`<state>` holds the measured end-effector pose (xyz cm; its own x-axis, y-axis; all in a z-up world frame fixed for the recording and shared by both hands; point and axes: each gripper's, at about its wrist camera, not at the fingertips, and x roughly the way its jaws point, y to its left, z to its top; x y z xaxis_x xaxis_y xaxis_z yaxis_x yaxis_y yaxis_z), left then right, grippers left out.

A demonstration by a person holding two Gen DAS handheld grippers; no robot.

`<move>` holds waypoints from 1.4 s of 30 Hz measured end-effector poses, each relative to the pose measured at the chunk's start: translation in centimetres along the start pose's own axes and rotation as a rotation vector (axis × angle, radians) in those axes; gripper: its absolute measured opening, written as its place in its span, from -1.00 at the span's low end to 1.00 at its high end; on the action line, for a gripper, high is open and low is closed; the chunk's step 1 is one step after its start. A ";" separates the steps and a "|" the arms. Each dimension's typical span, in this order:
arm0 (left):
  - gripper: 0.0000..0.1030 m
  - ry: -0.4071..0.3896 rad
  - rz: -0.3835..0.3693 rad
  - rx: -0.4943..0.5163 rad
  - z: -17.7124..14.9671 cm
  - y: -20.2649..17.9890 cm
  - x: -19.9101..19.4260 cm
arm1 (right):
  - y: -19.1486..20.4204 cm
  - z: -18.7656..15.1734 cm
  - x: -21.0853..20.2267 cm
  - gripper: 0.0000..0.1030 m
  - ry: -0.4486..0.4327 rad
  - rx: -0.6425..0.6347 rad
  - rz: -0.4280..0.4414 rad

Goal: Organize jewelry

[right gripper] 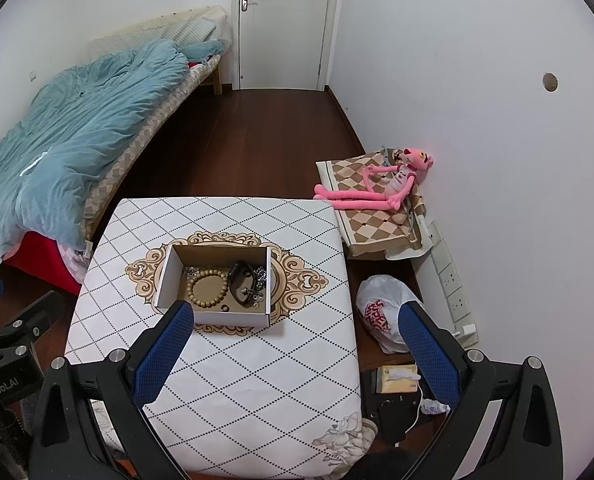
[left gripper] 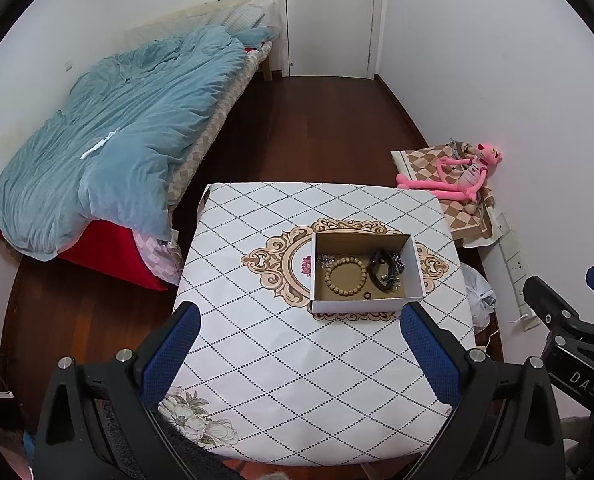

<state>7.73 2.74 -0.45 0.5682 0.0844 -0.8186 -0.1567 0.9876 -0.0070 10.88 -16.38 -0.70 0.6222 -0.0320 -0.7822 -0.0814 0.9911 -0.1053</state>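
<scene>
One box (left gripper: pixel 361 307), one bead bracelet (left gripper: pixel 346 279).

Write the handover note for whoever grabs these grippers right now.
Left gripper: open, empty, hovering over the table.
Right gripper: open, empty, hovering near the box.
The cardboard box sits mid-table holding a wooden bead bracelet, a black band, silvery chain pieces and a small dark ring.
Done: all visible jewelry is in the box.
Left: probably tidying inside the box; nothing on the tablecloth outside it.

My left gripper (left gripper: pixel 301 320) and right gripper (right gripper: pixel 296 318) share black frames, blue textured finger pads (left gripper: pixel 177 350), and silver screws (left gripper: pixel 123 355).
</scene>
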 end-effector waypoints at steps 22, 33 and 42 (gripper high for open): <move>0.98 -0.013 -0.011 0.000 0.3 -0.9 -0.5 | 0.1 0.1 -0.3 1.00 -0.003 0.004 0.000; 0.98 -0.015 -0.010 0.001 0.4 -0.9 -0.5 | 0.1 0.2 -0.4 1.00 -0.004 0.008 0.003; 0.98 -0.016 -0.013 0.001 0.5 -0.9 -0.5 | 0.1 0.4 -0.3 1.00 -0.003 0.005 0.004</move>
<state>7.99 1.92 0.24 0.5829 0.0740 -0.8092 -0.1485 0.9888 -0.0165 10.96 -16.23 -0.23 0.6244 -0.0281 -0.7806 -0.0798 0.9918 -0.0996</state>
